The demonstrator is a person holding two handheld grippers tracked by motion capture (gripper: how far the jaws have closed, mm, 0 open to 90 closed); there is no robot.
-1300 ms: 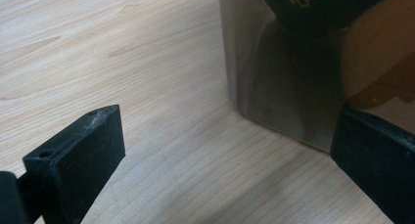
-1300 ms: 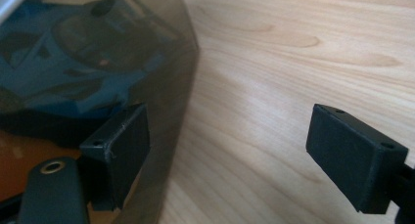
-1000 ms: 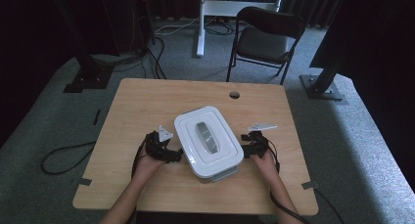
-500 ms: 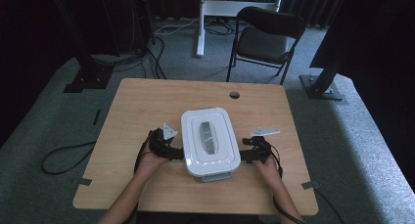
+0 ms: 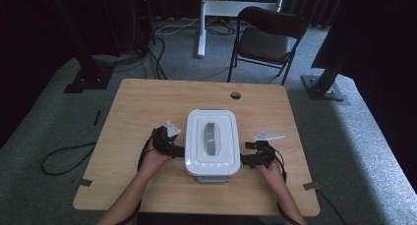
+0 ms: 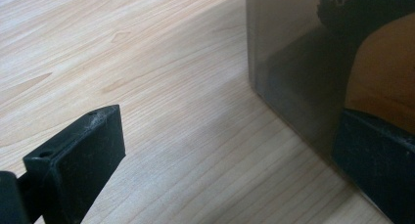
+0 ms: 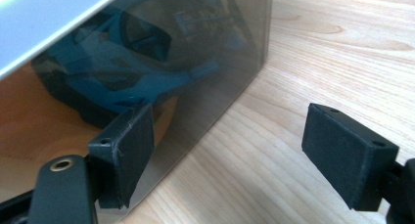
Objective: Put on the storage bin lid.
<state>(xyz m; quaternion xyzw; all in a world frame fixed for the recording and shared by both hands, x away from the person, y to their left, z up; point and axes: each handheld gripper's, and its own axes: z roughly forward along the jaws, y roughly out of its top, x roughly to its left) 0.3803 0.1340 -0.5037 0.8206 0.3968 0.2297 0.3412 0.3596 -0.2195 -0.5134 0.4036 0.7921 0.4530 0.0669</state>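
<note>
A box with a white lid and a grey handle stands on the wooden table, nearer its front edge. Its smoky see-through wall shows dark and orange shapes inside. My left gripper is at the box's left side, open, with one jaw against the wall and the other over bare wood. My right gripper is at the box's right side, also open. Its left jaw lies against the wall, behind which sits something blue. Neither pair of jaws clamps anything.
A cable hole sits near the table's far edge. Beyond the table stand a black folding chair, a white desk leg and dark stand bases. A cable loops on the floor at left.
The box has turned from skewed to square with the table's edges. Both hands moved along with its sides, the right one slightly toward the front.
</note>
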